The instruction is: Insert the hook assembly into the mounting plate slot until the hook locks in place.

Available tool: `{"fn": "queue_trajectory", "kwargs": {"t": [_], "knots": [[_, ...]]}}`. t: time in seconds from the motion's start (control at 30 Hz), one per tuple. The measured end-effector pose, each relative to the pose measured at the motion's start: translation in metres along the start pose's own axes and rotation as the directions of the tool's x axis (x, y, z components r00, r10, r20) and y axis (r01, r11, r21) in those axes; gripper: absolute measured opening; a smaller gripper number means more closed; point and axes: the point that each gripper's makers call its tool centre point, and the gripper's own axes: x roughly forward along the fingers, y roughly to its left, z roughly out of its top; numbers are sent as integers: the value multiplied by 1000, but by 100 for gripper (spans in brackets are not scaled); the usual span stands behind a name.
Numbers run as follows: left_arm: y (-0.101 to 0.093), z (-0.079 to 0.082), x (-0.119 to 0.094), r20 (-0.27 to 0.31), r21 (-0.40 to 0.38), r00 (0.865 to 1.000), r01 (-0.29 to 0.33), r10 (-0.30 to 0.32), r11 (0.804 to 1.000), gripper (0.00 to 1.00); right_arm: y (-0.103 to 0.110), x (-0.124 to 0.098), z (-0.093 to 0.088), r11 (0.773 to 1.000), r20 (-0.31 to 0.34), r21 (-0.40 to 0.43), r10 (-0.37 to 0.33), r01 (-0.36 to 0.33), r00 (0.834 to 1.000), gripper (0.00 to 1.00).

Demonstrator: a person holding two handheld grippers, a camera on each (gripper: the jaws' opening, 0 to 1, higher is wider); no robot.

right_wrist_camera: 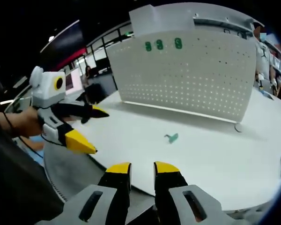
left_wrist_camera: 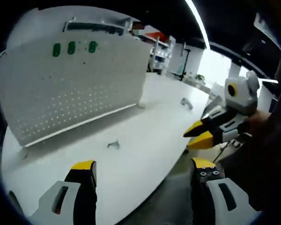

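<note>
A white pegboard (left_wrist_camera: 70, 89) (right_wrist_camera: 192, 75) stands upright on the white table (left_wrist_camera: 150, 131) (right_wrist_camera: 201, 159), with three green pieces (left_wrist_camera: 71, 48) (right_wrist_camera: 159, 45) along its top rows. A small hook piece (left_wrist_camera: 113, 145) (right_wrist_camera: 171, 138) lies loose on the table in front of the board and looks green in the right gripper view. My left gripper (left_wrist_camera: 144, 165) (right_wrist_camera: 86, 127) hovers over the table's near edge, jaws wide open and empty. My right gripper (right_wrist_camera: 142, 168) (left_wrist_camera: 195, 136) is held off the table's edge, its jaws a narrow gap apart with nothing between them.
A second small metal piece (left_wrist_camera: 186, 103) lies farther along the table. The board rests on small feet (right_wrist_camera: 237, 126). The table's rounded edge (right_wrist_camera: 79, 164) drops to grey floor. Shelving and equipment (left_wrist_camera: 161, 54) stand behind.
</note>
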Motion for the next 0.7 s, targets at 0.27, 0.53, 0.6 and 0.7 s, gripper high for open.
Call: {"fn": "queue_trajectory", "kwargs": {"t": [0.27,0.53,0.6,0.7], "knots": [[5,-3,3,-13,-18,1000,14,-15,1000,85,-5,1,0,1000,-6,10,-20,20,1000,18],[24,-6,9,-28,-39,1000,-3,2,999,86,-6,5,-8,1000,-42,17,-12,13,999,19],[26,-10,16,-47,-12,999,14,-14,1000,85,-7,6,-8,1000,-46,13,-12,13,999,19],[31,-16,27,-77,11,996,38,-37,999,84,-10,10,-11,1000,-59,11,-12,12,998,19]]}}
